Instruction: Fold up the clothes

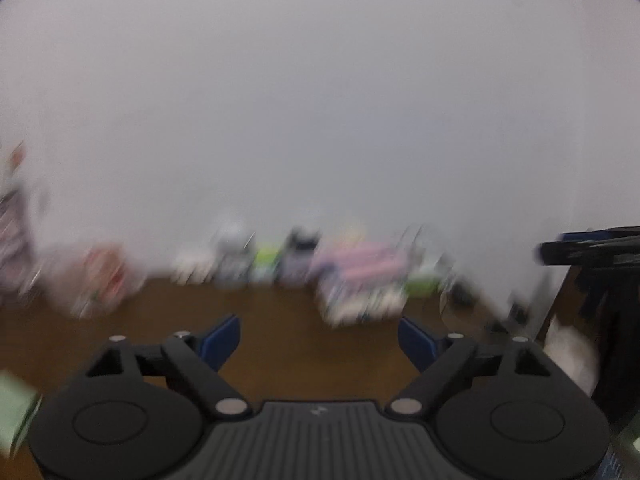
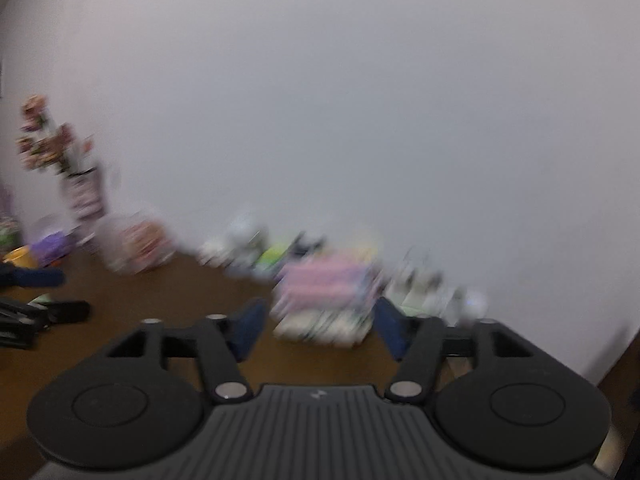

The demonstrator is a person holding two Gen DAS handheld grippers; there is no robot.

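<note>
Above a brown table (image 1: 304,344), both the left gripper (image 1: 320,340) and right gripper (image 2: 318,328) gape empty amid blur, seemingly between folds; next, find a garment edge.

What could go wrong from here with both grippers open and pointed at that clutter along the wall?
1. Both views are smeared, so a grab now could miss.
2. The left gripper and right gripper are open and hold nothing, and no garment is clearly in view, so folding may stall.
3. The blurred pink-topped pile sits just beyond the right gripper's fingers; a forward push might knock it across the brown table.
</note>
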